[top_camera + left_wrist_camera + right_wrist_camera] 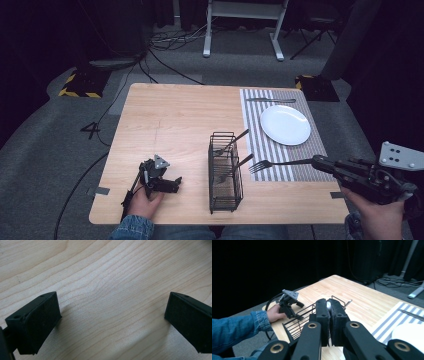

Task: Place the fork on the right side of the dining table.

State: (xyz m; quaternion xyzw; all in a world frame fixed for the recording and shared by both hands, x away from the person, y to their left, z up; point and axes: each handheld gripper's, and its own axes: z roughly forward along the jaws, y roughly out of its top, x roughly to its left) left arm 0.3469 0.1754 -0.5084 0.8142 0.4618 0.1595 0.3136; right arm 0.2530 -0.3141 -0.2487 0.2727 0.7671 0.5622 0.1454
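- Fork (280,163) held level above the worktop (170,125), long axis running across it, tines toward the wire basket (224,172), handle end in the right claw (320,161).
- Tines hanging over the near left corner of the striped placemat (260,145), just beside the basket's right wall; cannot tell if touching.
- Right claw pinched tight on the fork handle; in the right gripper view (329,315) both pads pressed together with a sliver of pale metal between them at the top.
- Basket upright on the worktop, near the front edge, long side running front to back; dark utensils inside, two handles sticking out up and to the right, one from the far end and one from the middle.
- White plate (285,124) on the placemat, bare on top, well apart from the fork.
- Knife (270,100) lying flat on the placemat beyond the plate, long axis left to right.
- Left claw (172,184) resting on the worktop near the front left corner, spread wide; in the left gripper view (110,322) just bare wood between the two pads.
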